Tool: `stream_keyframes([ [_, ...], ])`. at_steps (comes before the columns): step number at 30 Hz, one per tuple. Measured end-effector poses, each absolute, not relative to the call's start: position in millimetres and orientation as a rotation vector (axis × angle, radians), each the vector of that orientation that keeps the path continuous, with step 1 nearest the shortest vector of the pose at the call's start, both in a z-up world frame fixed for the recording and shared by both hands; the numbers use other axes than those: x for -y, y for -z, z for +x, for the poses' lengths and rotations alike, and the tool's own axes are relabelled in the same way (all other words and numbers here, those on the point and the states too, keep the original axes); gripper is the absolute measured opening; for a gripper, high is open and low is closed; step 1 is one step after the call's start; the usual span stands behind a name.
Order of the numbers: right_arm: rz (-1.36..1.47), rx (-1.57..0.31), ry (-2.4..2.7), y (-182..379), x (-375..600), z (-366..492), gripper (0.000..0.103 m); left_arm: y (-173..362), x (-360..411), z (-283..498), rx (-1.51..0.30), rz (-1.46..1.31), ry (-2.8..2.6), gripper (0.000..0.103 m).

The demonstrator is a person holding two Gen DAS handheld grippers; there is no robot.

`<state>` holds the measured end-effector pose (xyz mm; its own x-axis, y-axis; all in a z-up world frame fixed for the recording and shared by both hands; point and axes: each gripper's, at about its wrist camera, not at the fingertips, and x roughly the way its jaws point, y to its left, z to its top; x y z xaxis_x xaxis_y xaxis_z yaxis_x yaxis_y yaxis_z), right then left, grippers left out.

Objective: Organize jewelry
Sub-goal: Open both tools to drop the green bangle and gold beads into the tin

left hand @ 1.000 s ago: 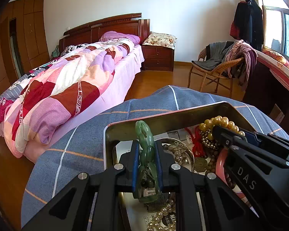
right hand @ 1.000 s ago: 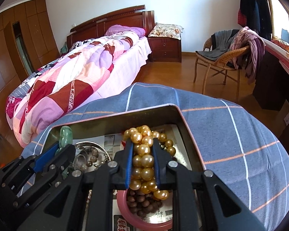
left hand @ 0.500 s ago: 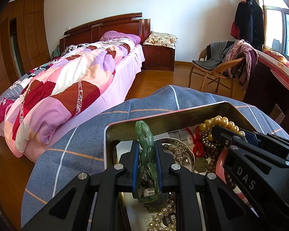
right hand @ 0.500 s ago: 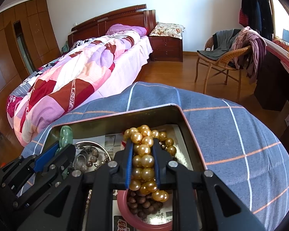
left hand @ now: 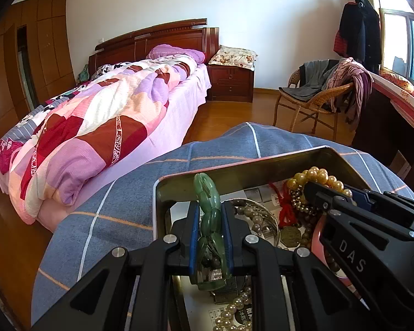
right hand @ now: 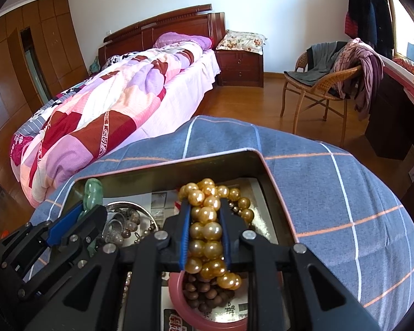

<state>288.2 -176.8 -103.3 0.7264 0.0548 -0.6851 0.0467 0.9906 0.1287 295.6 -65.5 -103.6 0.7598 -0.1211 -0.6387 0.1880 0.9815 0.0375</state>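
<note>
An open metal tin (left hand: pixel 262 162) sits on a blue checked cloth (right hand: pixel 331 193) and holds mixed jewelry. My left gripper (left hand: pixel 209 207) is shut on a green jade bracelet (left hand: pixel 207 190), which stands upright over the tin's left side. My right gripper (right hand: pixel 205 207) has a gold bead bracelet (right hand: pixel 207 215) between its pads over the tin's right half. Its jaws are opening, and the pads still touch the beads. Each gripper shows in the other's view: the left gripper (right hand: pixel 88 209) with the jade bracelet (right hand: pixel 92 193), the right gripper (left hand: pixel 312 190) with the gold beads (left hand: pixel 317 175).
Inside the tin lie a pink bangle (right hand: pixel 179 300), brown beads (right hand: pixel 201 289), a silver dish (right hand: pixel 129 212), a pearl strand (left hand: pixel 234 306) and a brass coin (left hand: pixel 289 235). A bed (left hand: pixel 110 115) stands beyond on the left, a wicker chair (left hand: pixel 317 96) on the right.
The right gripper's jaws have spread slightly around the gold beads. Both hands and the left grip look the same.
</note>
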Motion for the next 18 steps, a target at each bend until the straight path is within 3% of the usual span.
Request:
stream_keyframes([
  [5, 0.142, -0.766, -0.03, 101.7, 173.2, 283.1, 0.035, 102.1, 69.0, 288.9, -0.708, 0.117, 0.181, 0.017],
  [6, 0.139, -0.767, -0.033, 99.7, 172.4, 281.3, 0.04, 100.7, 68.8, 287.3, -0.722, 0.109, 0.196, 0.023],
  [7, 0.135, -0.763, -0.035, 97.0, 171.1, 278.6, 0.043, 99.2, 68.9, 285.1, -0.731, 0.102, 0.209, 0.03],
  [9, 0.132, -0.746, -0.028, 91.3, 170.3, 271.4, 0.065, 94.0, 67.6, 277.9, -0.733, 0.095, 0.211, 0.071],
  [11, 0.131, -0.727, -0.028, 85.1, 168.8, 262.5, 0.075, 86.6, 66.4, 267.1, -0.698, 0.089, 0.216, 0.076],
  [18, 0.097, -0.704, 0.009, 70.3, 160.7, 235.6, 0.075, 73.7, 63.3, 238.8, -0.681, 0.106, 0.207, 0.076],
])
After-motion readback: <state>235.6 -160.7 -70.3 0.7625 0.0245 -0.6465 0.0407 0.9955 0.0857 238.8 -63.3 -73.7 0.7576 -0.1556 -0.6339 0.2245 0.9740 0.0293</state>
